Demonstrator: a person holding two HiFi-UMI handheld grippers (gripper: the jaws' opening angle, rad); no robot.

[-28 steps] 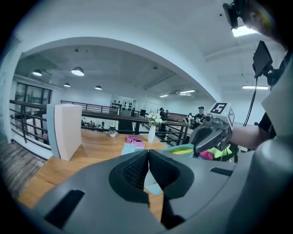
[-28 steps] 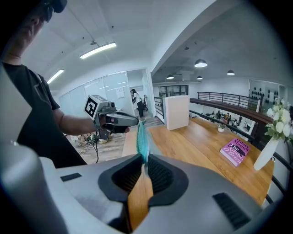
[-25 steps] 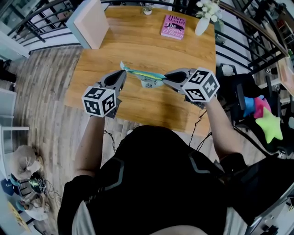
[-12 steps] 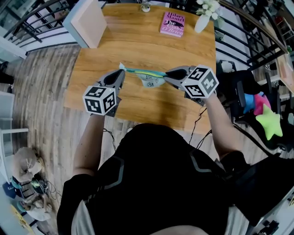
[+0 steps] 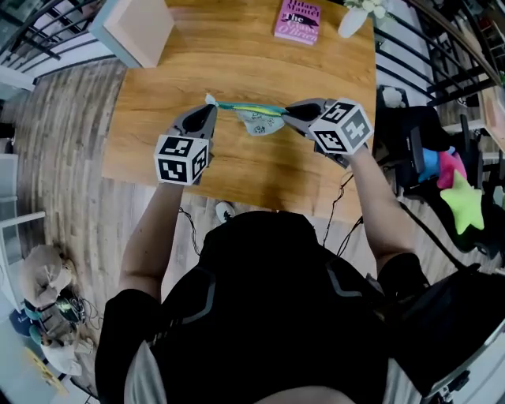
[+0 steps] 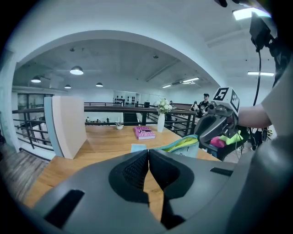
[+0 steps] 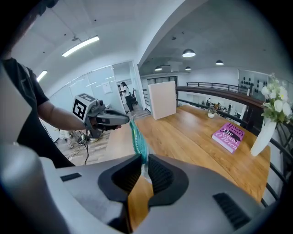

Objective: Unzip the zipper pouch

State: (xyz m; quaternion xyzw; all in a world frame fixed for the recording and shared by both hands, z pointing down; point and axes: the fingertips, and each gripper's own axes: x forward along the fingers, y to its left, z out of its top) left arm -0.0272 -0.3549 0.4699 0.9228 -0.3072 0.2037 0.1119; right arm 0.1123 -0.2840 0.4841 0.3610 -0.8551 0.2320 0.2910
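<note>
A person stands at a light wooden worktop [image 5: 260,170] and holds a small, soft zipper pouch [image 5: 256,120] in the air between two hand-held tools, above the middle of the worktop and not touching it.

The left tool [image 5: 207,117] has its jaws pressed together on a thin pale corner tab of the zipper pouch [image 6: 138,147]. The right tool [image 5: 289,112] pinches the opposite end, with the teal edge [image 7: 136,135] caught between its pads.

Likely risks: the left tool [image 6: 149,153] grips only a sliver of tab, so a firm pull along the zip could drag it free and leave the zipper pouch swinging from one end or falling to the worktop. It is not clear whether the right tool [image 7: 143,160] holds the slider pull or only fabric. If it holds fabric, pulling would merely stretch the pouch and open nothing.

The zipper pouch has a teal and yellow-green top edge drawn into a nearly straight line from left to right. Its pale printed body sags loosely below. Whether the zip is open at all cannot be made out.

At the far edge of the worktop lie a pink paperback book [image 5: 297,20] and a white vase [image 5: 353,21], with a pale upright box [image 5: 134,28] at the far left.
</note>
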